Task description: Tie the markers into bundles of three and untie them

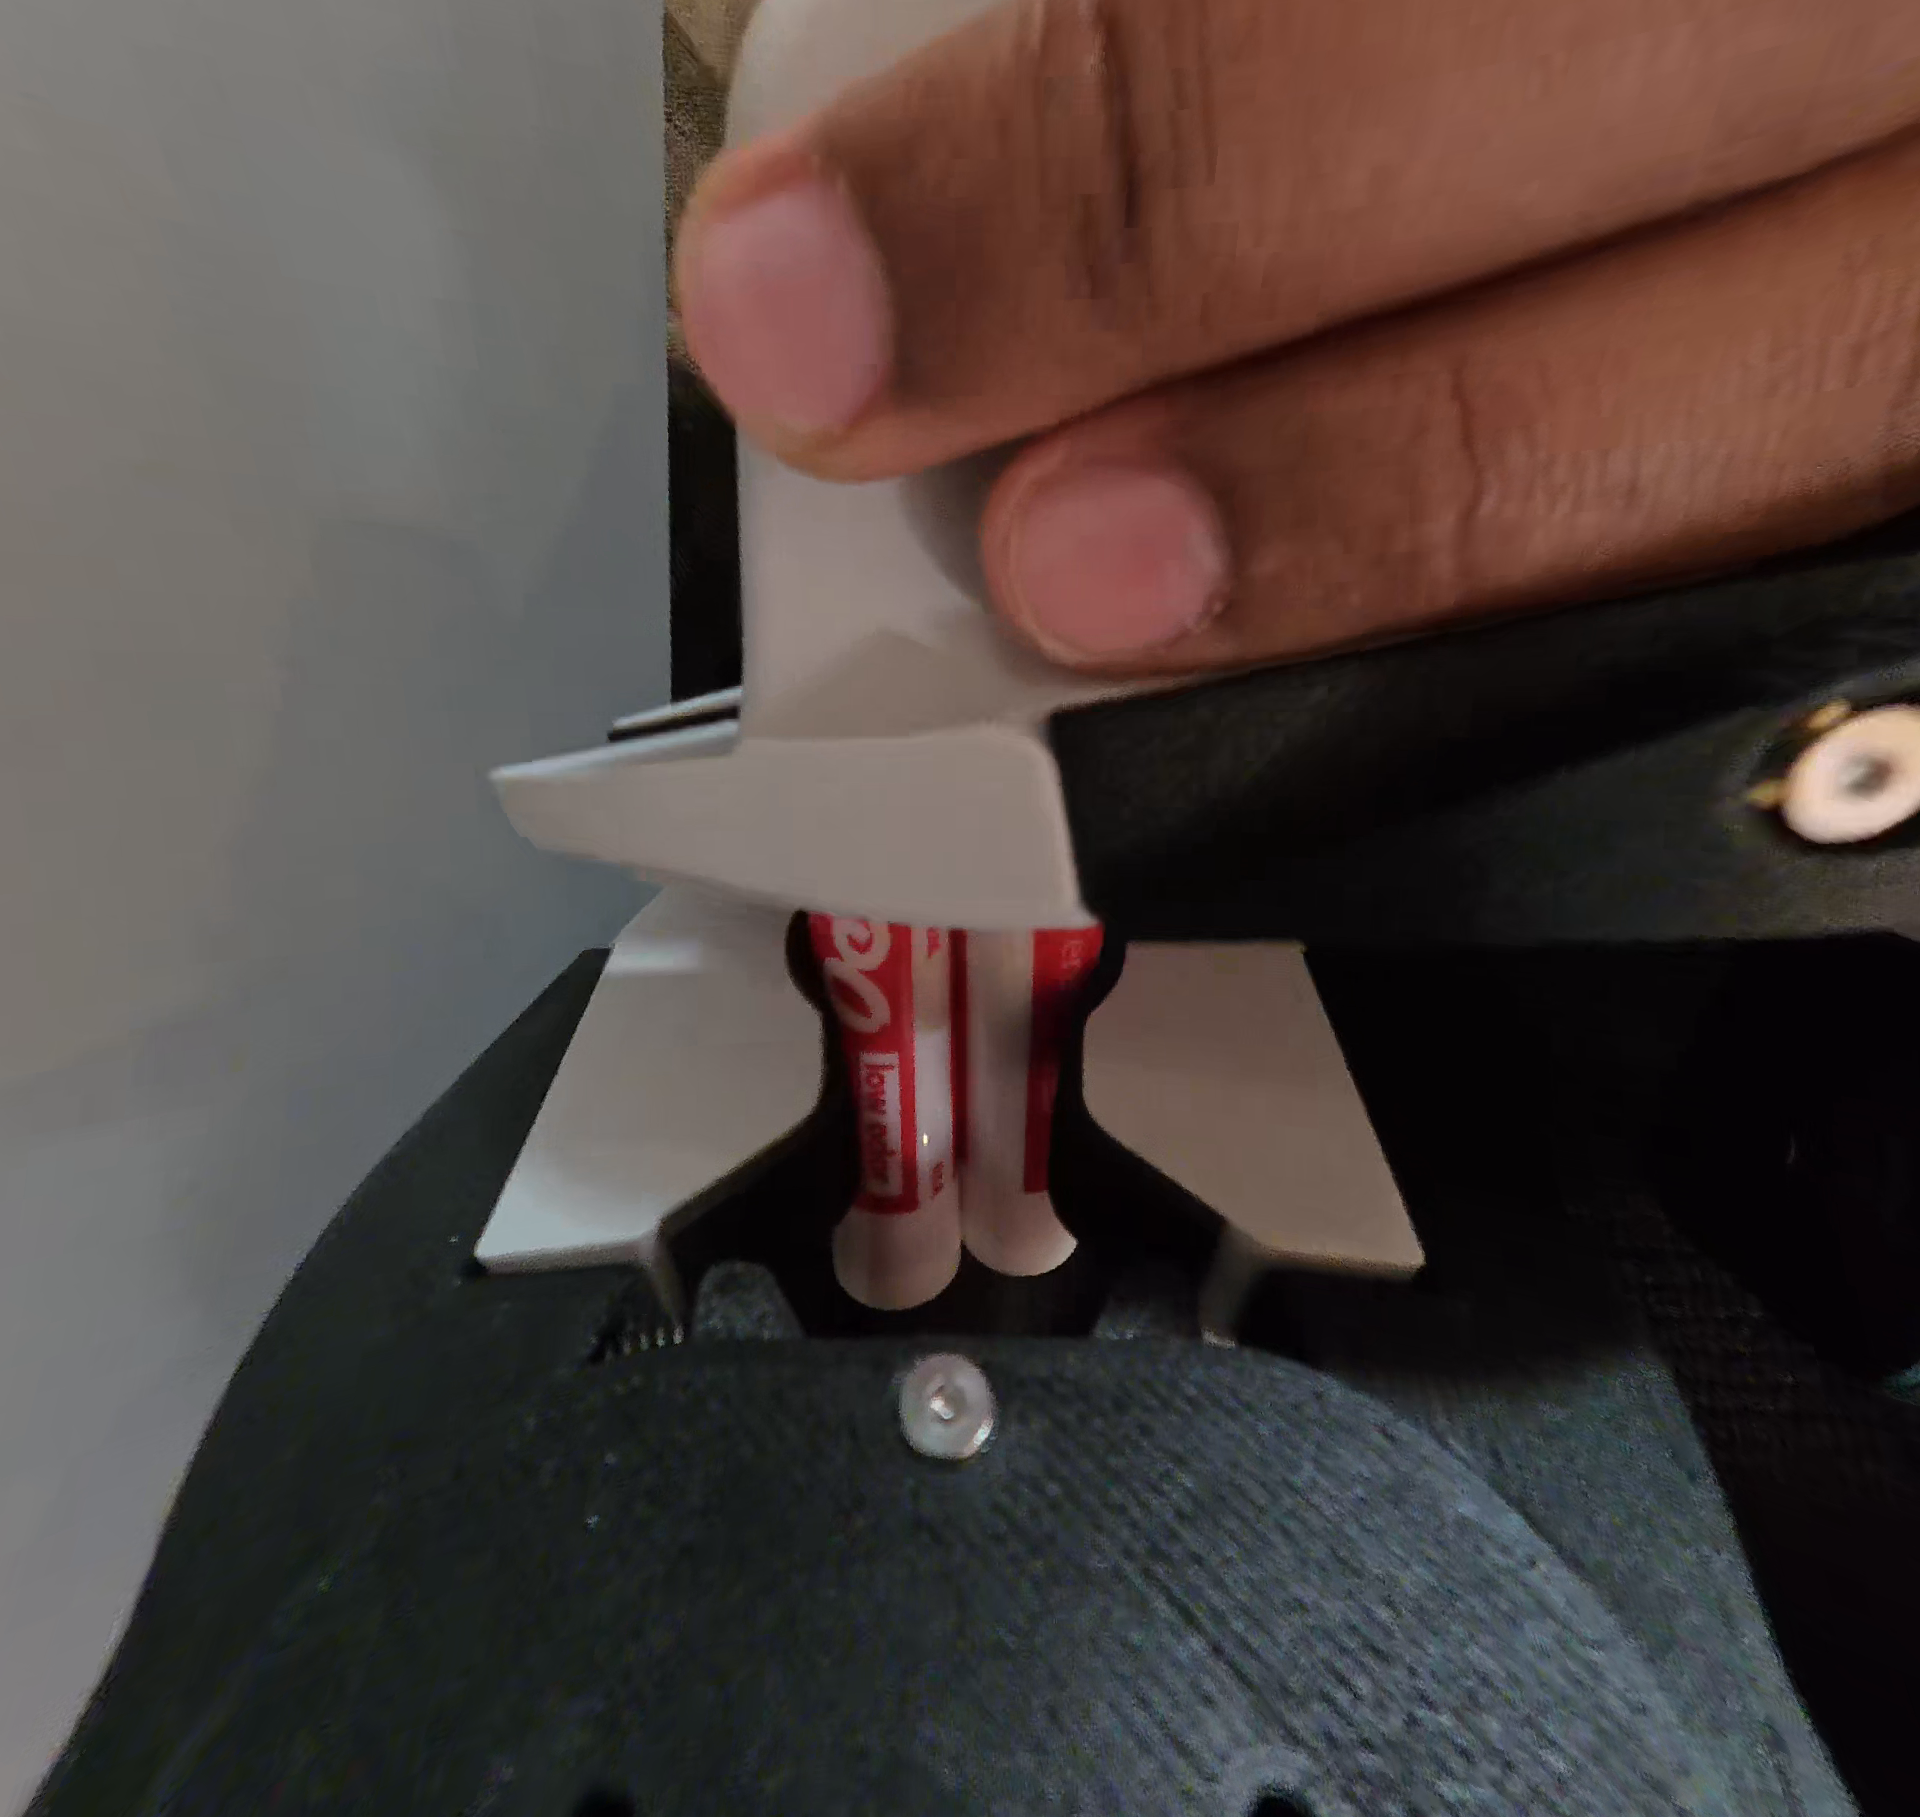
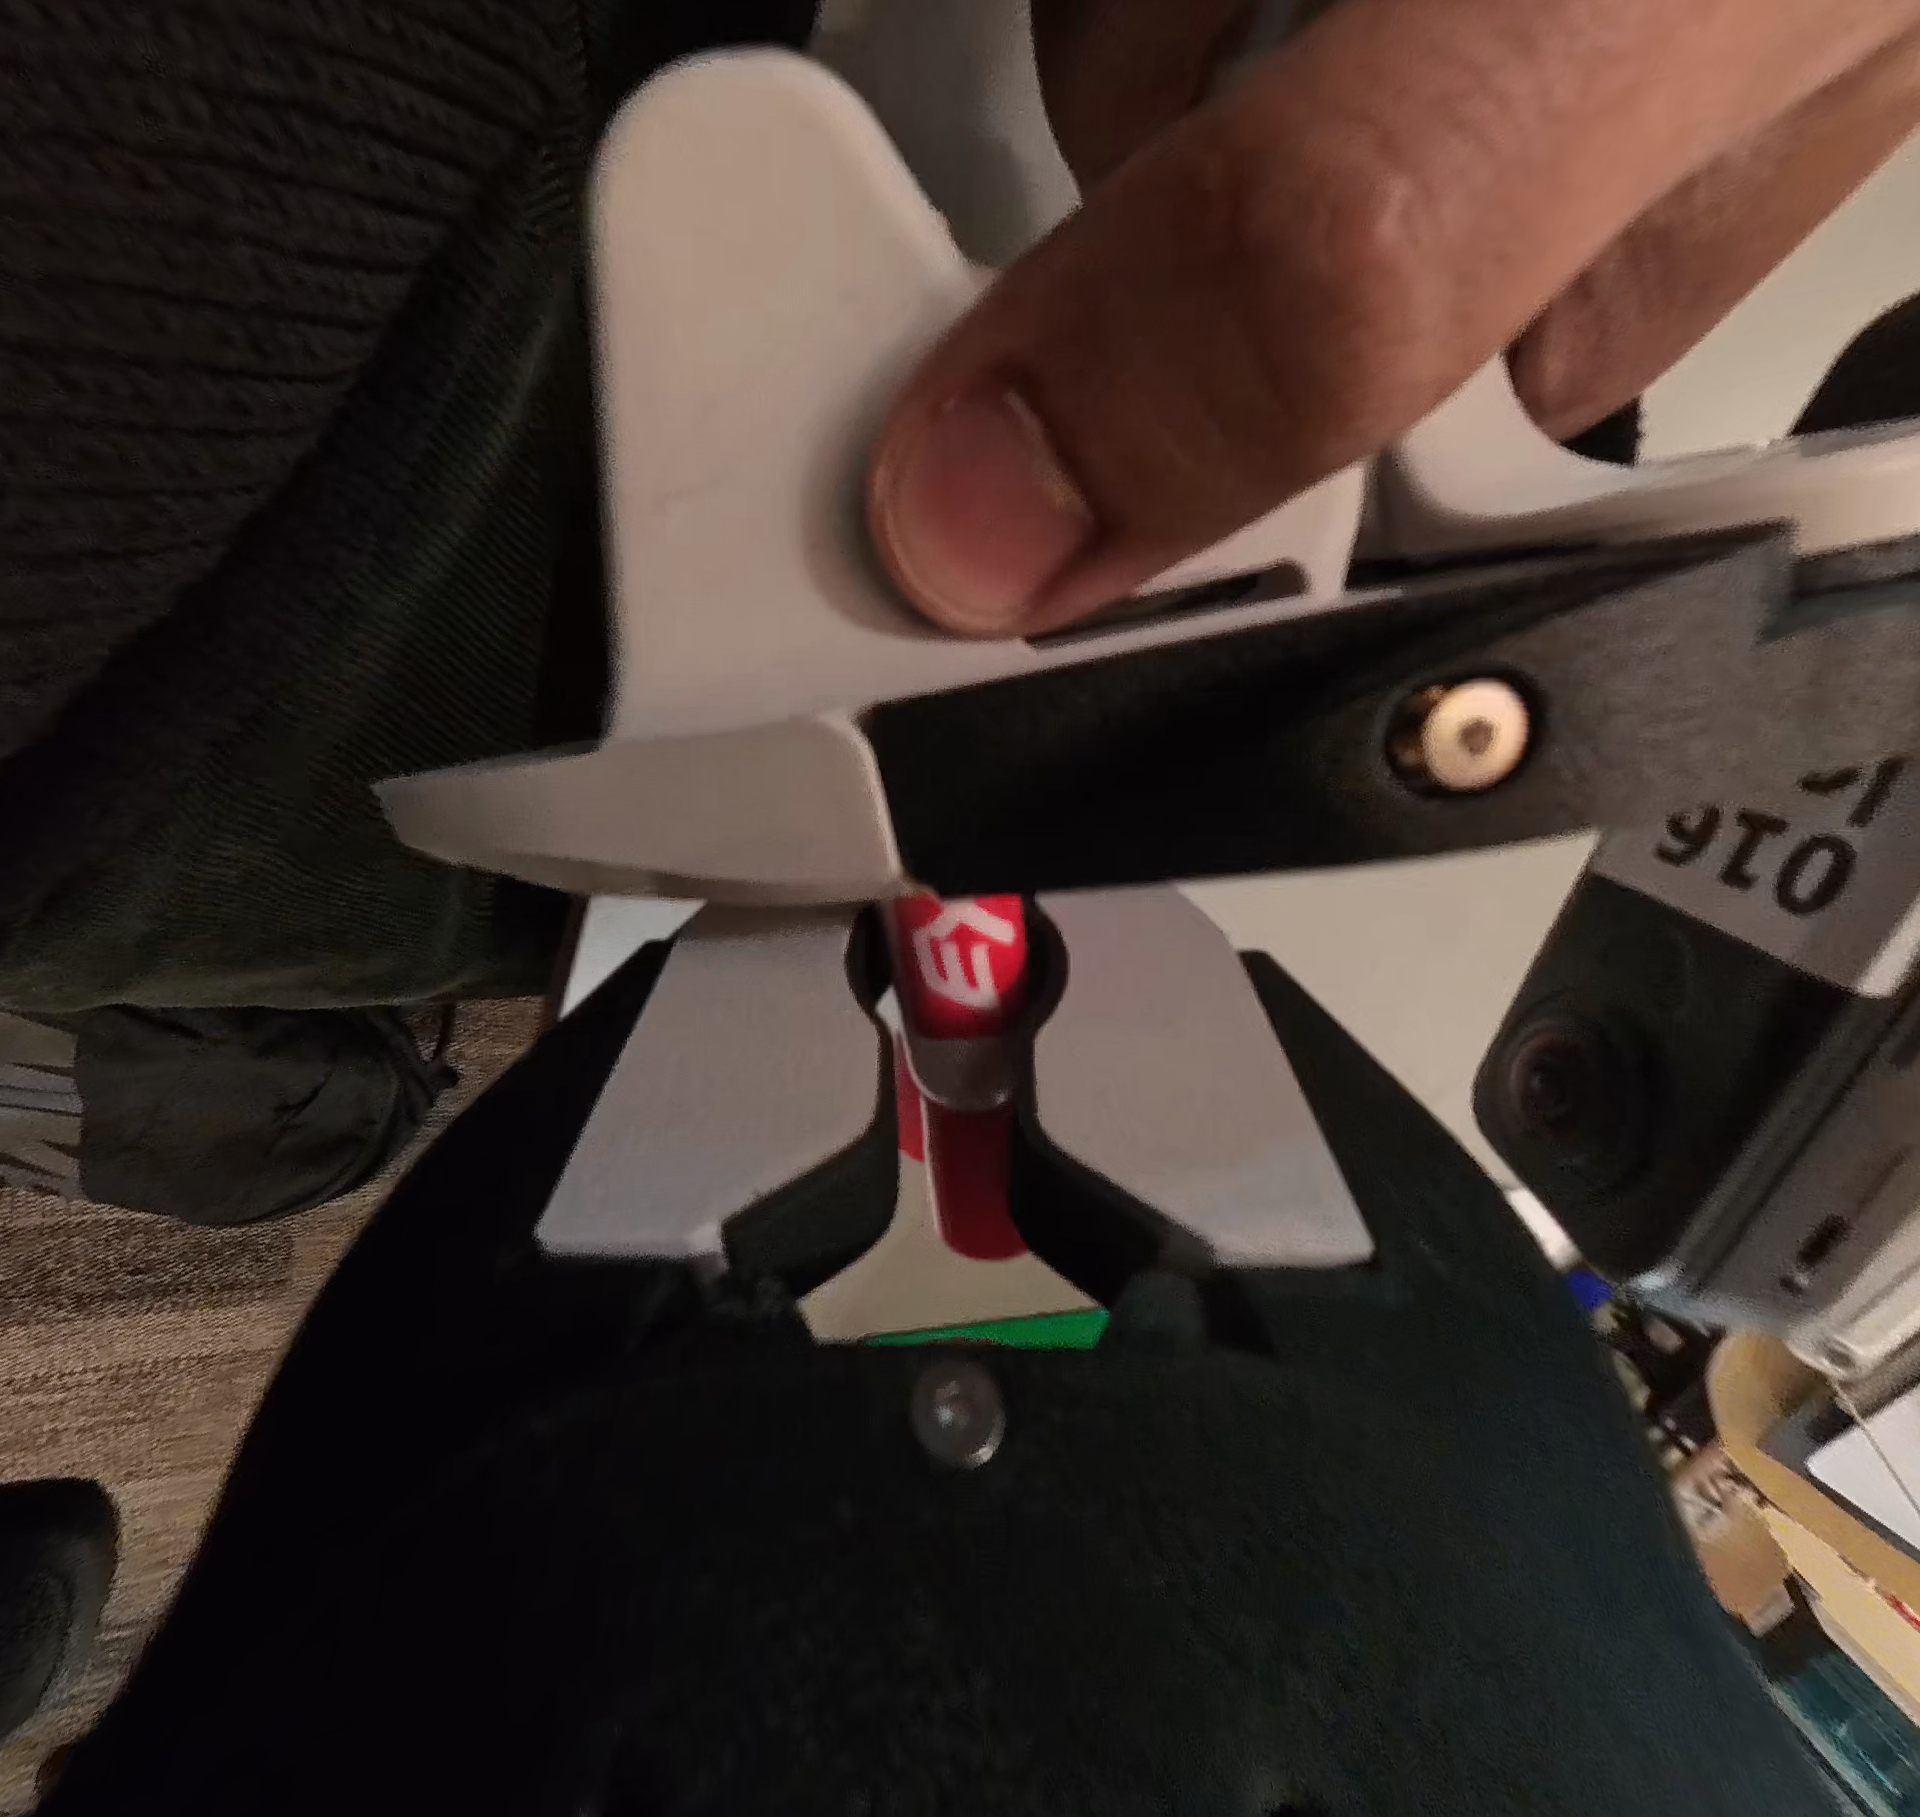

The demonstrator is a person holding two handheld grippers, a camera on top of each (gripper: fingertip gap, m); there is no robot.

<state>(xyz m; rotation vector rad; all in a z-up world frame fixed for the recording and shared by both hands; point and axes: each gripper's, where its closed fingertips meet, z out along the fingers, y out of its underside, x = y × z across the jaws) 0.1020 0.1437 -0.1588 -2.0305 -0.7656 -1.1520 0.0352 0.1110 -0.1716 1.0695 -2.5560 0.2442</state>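
Note:
In the left wrist view my left gripper (image 1: 951, 1019) is shut on a white marker barrel with a red label (image 1: 904, 1123). A second white barrel shows right beside it. The right gripper's white finger (image 1: 810, 811) and black body cross just in front, with a hand (image 1: 1351, 261) wrapped around it. In the right wrist view my right gripper (image 2: 956, 988) is shut on a red marker part with a grey band (image 2: 966, 978). The left gripper (image 2: 727, 801), its camera (image 2: 1579, 1092) and a hand (image 2: 1247, 313) cross close in front. Both grippers' fingertips are hidden.
A pale grey wall (image 1: 312, 417) fills the left of the left wrist view. In the right wrist view a person's dark clothing (image 2: 260, 313) is at upper left, carpet (image 2: 156, 1300) below it, and cluttered items (image 2: 1818, 1455) at lower right.

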